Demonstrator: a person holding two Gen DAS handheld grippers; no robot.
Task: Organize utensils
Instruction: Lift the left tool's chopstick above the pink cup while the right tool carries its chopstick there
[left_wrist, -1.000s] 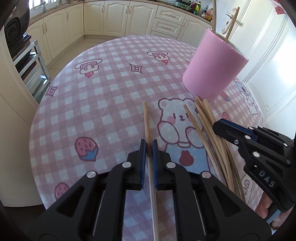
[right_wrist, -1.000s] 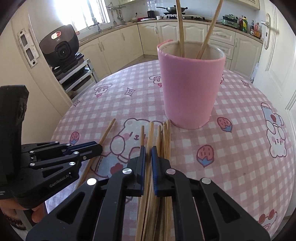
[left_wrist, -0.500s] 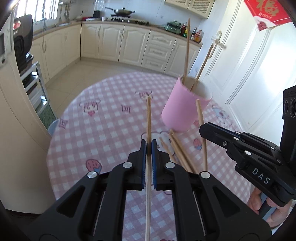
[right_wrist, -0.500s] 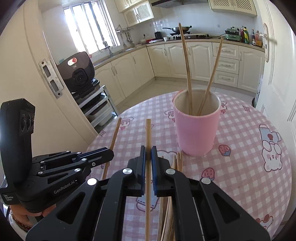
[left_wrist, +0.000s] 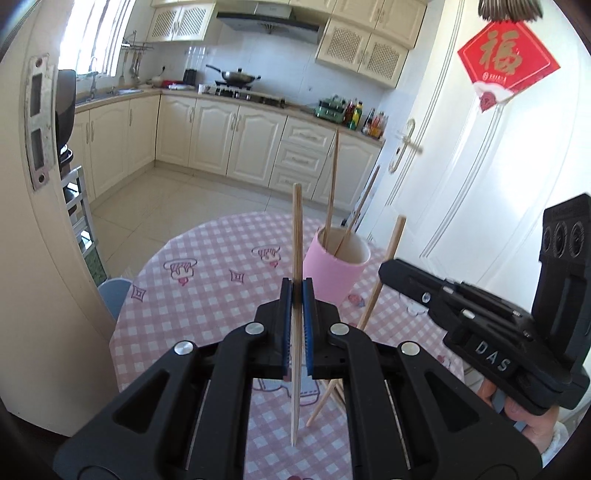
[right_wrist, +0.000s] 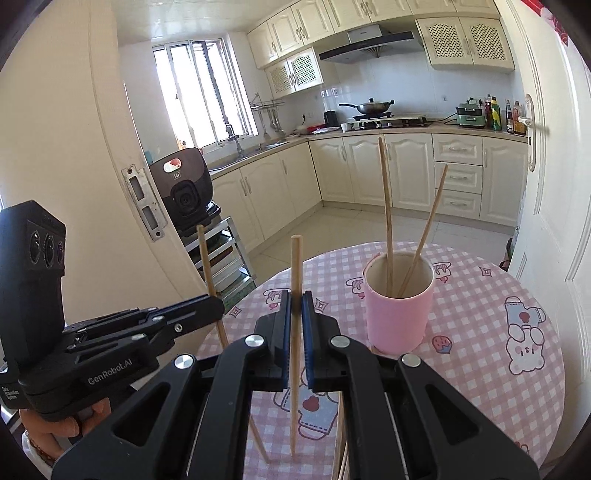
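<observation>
My left gripper is shut on one wooden chopstick, held upright above the pink checked table. My right gripper is likewise shut on a second chopstick, lifted off the cloth. Each gripper shows in the other's view: the right gripper with its chopstick, the left gripper with its chopstick. The pink cup stands ahead on the table with two chopsticks leaning in it. A few loose chopsticks lie below the grippers, mostly hidden.
A white door stands close on the right of the table. A black cooker on a metal rack and a curved wall edge lie to the left. A blue chair sits by the table's left rim. Kitchen cabinets line the back.
Both grippers have risen from the tabletop, each carrying its chopstick up and tilting it toward upright. The cup now appears lower and farther away.
</observation>
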